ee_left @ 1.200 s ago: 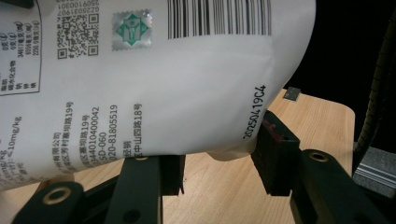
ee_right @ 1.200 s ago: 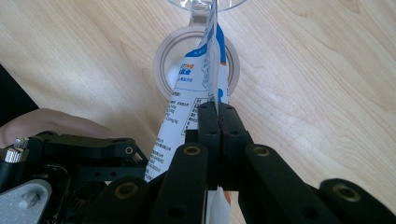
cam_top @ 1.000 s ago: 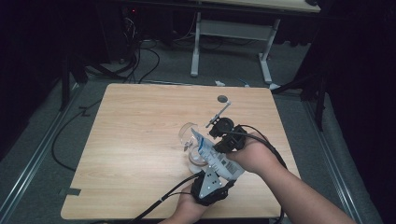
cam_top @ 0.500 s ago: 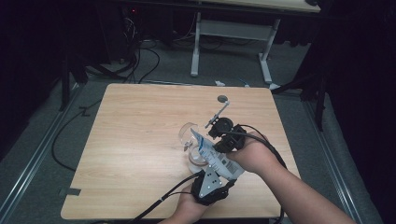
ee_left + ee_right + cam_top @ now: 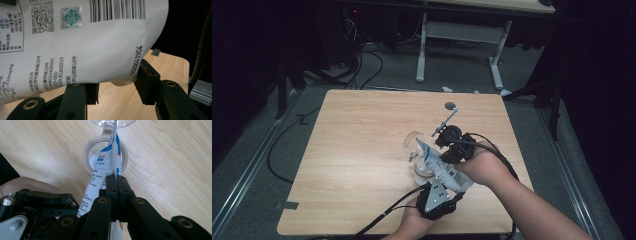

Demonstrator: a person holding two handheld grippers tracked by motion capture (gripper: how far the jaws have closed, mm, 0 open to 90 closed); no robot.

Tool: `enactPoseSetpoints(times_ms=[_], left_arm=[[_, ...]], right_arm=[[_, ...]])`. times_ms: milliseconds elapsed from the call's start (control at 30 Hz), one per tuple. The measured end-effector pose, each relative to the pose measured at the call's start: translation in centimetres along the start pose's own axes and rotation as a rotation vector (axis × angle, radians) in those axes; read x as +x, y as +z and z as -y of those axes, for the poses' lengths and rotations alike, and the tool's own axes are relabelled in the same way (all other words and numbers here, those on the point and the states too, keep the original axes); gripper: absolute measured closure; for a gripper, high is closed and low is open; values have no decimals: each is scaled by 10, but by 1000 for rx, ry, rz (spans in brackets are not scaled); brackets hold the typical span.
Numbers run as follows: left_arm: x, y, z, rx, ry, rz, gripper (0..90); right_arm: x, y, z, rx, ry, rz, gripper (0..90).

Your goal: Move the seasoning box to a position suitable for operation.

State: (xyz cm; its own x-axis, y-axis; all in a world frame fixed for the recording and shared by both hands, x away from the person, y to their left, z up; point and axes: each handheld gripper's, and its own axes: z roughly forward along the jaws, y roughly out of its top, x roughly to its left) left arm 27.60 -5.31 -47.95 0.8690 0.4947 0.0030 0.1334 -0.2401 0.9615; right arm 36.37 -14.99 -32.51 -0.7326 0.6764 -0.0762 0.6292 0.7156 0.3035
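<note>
- Bag (image 5: 439, 167): up off the table (image 5: 362, 150), held slanted between both tongs, top corner pointing at the clear cup (image 5: 413, 144).
- Right gripper (image 5: 116, 178): pressed together, pinching the thin flat edge of the bag.
- Left gripper (image 5: 118, 85): half spread around the fat bottom end of the bag (really squeezing or just touching, hard to tell).
- Done so far, by the look of it: picking the bag up and bringing it close to the cup.
- Left to do, most likely: opening or tipping the bag and getting what is inside into the cup.
- Cup: looks empty, nothing seen pouring yet.
- Round ring (image 5: 87, 152): flat on the table right under the bag, just beside the cup, not touched.
</note>
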Motion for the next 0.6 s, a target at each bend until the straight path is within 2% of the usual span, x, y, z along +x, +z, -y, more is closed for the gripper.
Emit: enactPoseSetpoints(times_ms=[600], left_arm=[[-1,0,-2,-7,-8,3,589]], right_arm=[[0,0,-1,-1,9,-2,899]])
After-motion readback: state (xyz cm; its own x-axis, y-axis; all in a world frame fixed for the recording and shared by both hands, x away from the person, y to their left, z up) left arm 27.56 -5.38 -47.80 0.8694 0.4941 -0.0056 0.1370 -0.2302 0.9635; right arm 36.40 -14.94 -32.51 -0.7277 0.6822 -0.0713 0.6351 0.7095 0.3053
